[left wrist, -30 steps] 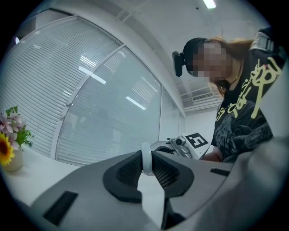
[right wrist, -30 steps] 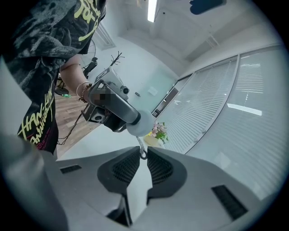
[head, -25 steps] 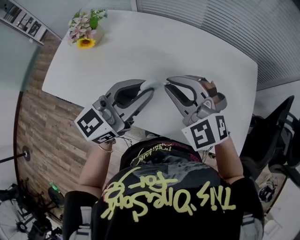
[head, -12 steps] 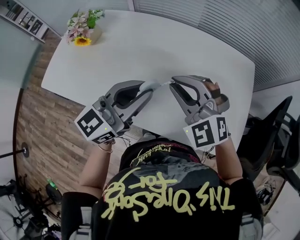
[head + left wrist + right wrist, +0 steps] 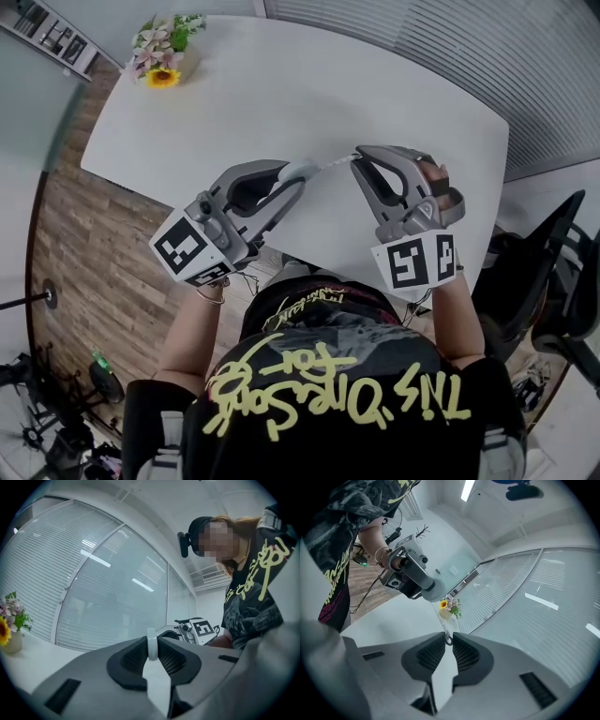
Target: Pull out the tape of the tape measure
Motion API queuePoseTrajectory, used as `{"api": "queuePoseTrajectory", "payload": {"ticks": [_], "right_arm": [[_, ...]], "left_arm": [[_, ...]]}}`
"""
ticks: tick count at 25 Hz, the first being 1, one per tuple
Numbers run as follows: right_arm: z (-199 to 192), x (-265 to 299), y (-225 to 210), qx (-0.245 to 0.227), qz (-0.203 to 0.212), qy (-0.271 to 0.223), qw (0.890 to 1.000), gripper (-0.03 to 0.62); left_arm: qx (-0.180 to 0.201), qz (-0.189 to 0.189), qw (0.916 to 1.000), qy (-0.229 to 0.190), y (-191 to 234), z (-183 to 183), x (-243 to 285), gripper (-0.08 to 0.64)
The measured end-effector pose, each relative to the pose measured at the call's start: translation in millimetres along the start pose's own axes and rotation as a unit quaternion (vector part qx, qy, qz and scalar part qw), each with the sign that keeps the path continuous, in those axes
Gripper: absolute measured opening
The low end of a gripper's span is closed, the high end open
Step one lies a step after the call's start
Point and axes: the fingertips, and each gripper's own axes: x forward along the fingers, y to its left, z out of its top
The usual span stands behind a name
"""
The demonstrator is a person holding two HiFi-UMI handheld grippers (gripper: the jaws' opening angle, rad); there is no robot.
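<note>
A small round white tape measure case (image 5: 302,171) hangs over the white table (image 5: 281,84), with my left gripper (image 5: 294,178) shut on it. In the left gripper view the case's rim (image 5: 151,644) stands edge-on between the dark pads. A short thin stretch of tape (image 5: 331,164) runs from the case to my right gripper (image 5: 357,159), which is shut on the tape's end. The right gripper view shows the end ring (image 5: 448,640) pinched between the pads, and the tape (image 5: 443,620) leading up to the case (image 5: 432,592) in the left gripper (image 5: 426,591).
A vase of flowers (image 5: 161,58) stands at the table's far left corner. Both grippers hover near the table's front edge, close to the person's body. A black office chair (image 5: 553,272) stands on the right, and wooden floor (image 5: 84,253) lies at the left.
My right gripper has moved to the right, away from the left one, and the stretch of tape between them has grown longer. The left gripper has hardly shifted.
</note>
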Motion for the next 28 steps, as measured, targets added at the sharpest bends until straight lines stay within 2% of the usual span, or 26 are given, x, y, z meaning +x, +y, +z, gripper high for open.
{"api": "queuePoseTrajectory", "payload": {"ticks": [7,28], "right_arm": [[-18.1,-15.3,-1.9,-0.002,-0.011,0.002,1.0,0.052],[-50.6,-34.3,-22.1,0.007,-0.041,0.002,0.999,0.052]], "left_arm": [[0.012,-0.007,0.9999,0.003,-16.1,-8.5,13.1,0.054],[0.023,0.022,0.9995,0.001,-26.6,-10.6,15.6,0.054]]}}
